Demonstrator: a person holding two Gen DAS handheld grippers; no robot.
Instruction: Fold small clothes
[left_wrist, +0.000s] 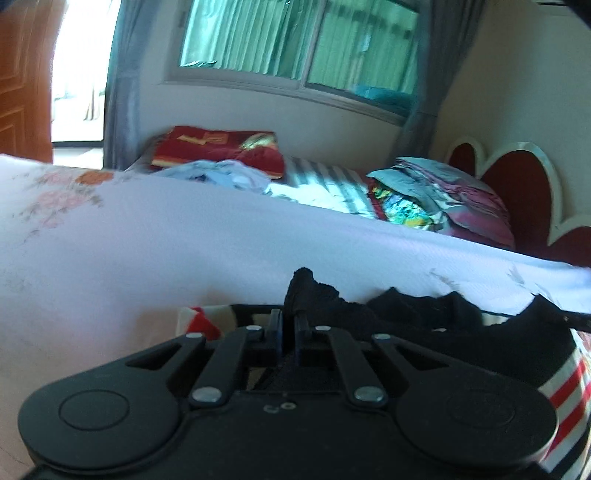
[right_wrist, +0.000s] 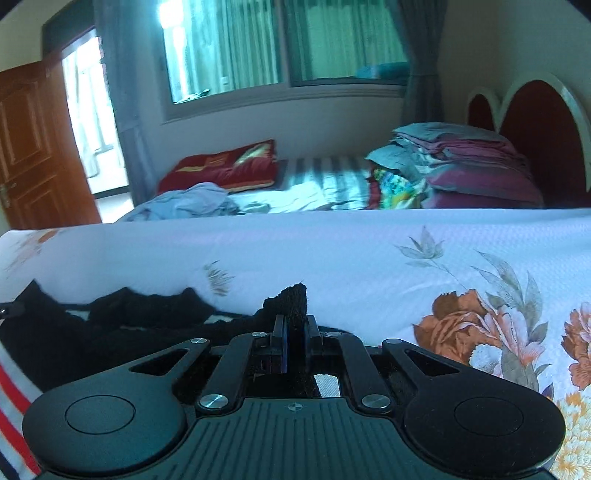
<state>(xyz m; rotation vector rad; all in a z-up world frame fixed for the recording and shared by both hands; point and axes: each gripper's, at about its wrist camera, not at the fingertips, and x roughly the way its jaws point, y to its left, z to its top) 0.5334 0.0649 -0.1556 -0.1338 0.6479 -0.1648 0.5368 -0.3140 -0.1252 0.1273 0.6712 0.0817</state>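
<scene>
the right wrist view alone shows the big orange flowers printed on the white bedspread (right_wrist: 332, 251). the left gripper (left_wrist: 289, 328) and right gripper (right_wrist: 294, 334) each pinch a raised corner of the black garment (right_wrist: 110, 332), its red and white striped band (left_wrist: 565, 391) showing. it lies stretched sideways between them, near the bedspread's front edge; bare bedspread spreads beyond it.

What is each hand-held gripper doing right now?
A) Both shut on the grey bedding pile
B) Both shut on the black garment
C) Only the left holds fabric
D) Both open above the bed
B: the left hand-held gripper and right hand-held gripper each pinch a raised peak of the black garment between closed fingers.
</scene>
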